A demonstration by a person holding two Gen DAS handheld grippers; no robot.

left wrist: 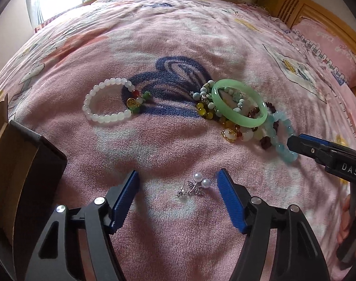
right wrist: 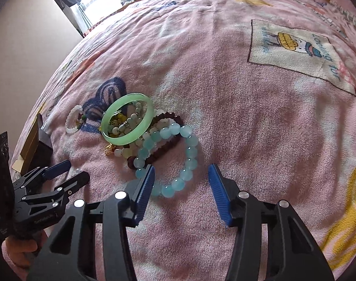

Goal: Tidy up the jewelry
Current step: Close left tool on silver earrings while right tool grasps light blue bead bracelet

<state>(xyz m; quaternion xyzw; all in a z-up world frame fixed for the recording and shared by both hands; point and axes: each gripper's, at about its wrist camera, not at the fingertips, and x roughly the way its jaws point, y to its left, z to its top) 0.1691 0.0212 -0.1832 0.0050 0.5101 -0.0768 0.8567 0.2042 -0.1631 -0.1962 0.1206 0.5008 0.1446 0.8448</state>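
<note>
The left claw [left wrist: 178, 182] is hanging open around the pearl earrings [left wrist: 195, 185] on the bed [left wrist: 178, 46]. The right claw [right wrist: 181, 175] is gaping astride the blue bracelet [right wrist: 175, 159], not gripping.

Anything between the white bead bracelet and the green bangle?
No jewelry: only blanket, its dark blue print, lies between the white bracelet and the green bangle. Left wrist view shows it clearest.

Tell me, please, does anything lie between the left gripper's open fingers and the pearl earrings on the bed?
Nothing visible does. The pearl earrings lie alone on the pink blanket, bracketed by the open left gripper with bare blanket on either side. The bracelet pile and white bead bracelet lie well beyond them.
</note>
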